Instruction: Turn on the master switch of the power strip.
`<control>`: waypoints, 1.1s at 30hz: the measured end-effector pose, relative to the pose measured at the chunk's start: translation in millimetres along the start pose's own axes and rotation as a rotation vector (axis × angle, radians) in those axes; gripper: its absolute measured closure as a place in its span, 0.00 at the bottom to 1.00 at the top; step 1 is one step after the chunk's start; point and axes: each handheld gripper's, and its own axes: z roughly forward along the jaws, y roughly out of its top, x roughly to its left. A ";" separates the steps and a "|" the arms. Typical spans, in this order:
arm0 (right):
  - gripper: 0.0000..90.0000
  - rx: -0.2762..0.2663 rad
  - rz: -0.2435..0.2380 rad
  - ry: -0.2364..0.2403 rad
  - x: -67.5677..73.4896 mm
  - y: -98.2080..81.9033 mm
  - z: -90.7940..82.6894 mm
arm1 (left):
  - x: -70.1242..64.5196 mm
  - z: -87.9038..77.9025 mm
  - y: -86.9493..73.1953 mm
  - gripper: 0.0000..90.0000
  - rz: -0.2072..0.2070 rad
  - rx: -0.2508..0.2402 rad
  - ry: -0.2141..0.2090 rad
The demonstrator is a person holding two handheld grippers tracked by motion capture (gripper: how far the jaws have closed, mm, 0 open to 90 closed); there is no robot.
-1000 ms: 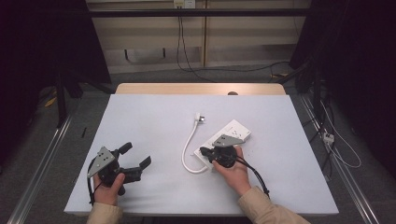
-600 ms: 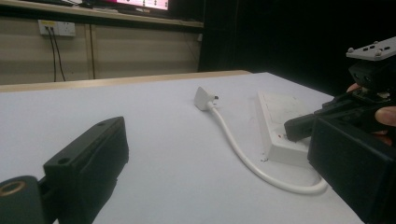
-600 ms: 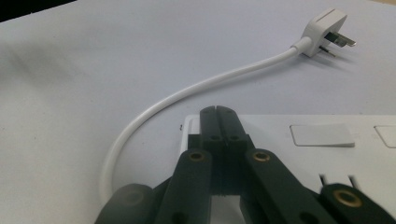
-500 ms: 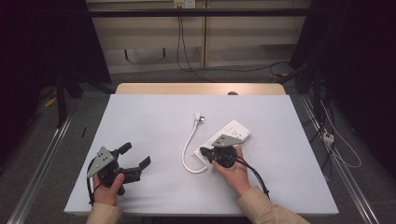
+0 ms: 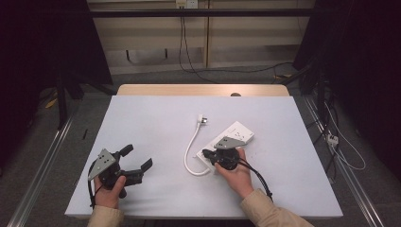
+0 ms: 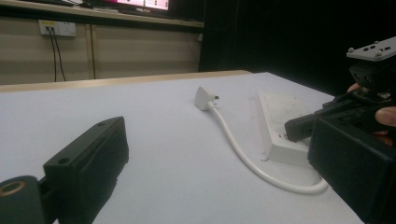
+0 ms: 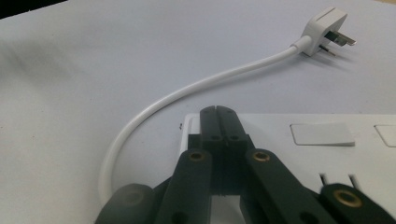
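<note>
The right tongs [image 5: 208, 154] are resting with both jaws pressed together, with nothing between them, and their tips are lying on the near end of the white power strip [image 5: 236, 135], close to the corner where the cable [image 5: 190, 144] is leaving it. In the right gripper view the closed tips are sitting just over the edge of the strip's top face, beside the sockets. The left tongs [image 5: 137, 158] are standing wide open and empty, well apart from the strip, at the near left part of the worktop [image 5: 151, 118]; a hand is holding them just above the surface, pointing toward the strip.

The power strip is lying flat on the right half of the worktop, turned at an angle. Its short cable is curving away in a loop to the left and then going toward the far side, where the plug [image 5: 202, 118] is lying on its side with the pins pointing right.

The strip is looking like a rigid plastic box, probably light, with smooth faces which may be slipping under a weak grip; taking it across its narrow sides seems the safest. The cable is appearing springy and is keeping its curve, so it may be dragging the plug behind. The plug is small and hard, and its body is giving a good place for holding, not the pins.
</note>
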 end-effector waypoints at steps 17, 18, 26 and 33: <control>1.00 -0.024 0.005 0.003 -0.6 1.4 -2.1 | 1.8 -1.5 0.8 0.05 -0.007 -0.010 0.003; 1.00 -0.029 0.005 0.006 -0.1 1.6 -2.2 | 1.8 -1.5 0.7 0.05 -0.009 -0.010 0.004; 0.96 -0.050 0.005 -0.002 -2.5 3.6 -5.0 | 2.6 -1.5 0.5 0.05 -0.003 -0.004 0.001; 0.87 -0.048 0.005 0.003 -1.7 3.3 -5.6 | 2.0 -0.5 0.9 0.05 -0.005 -0.007 -0.002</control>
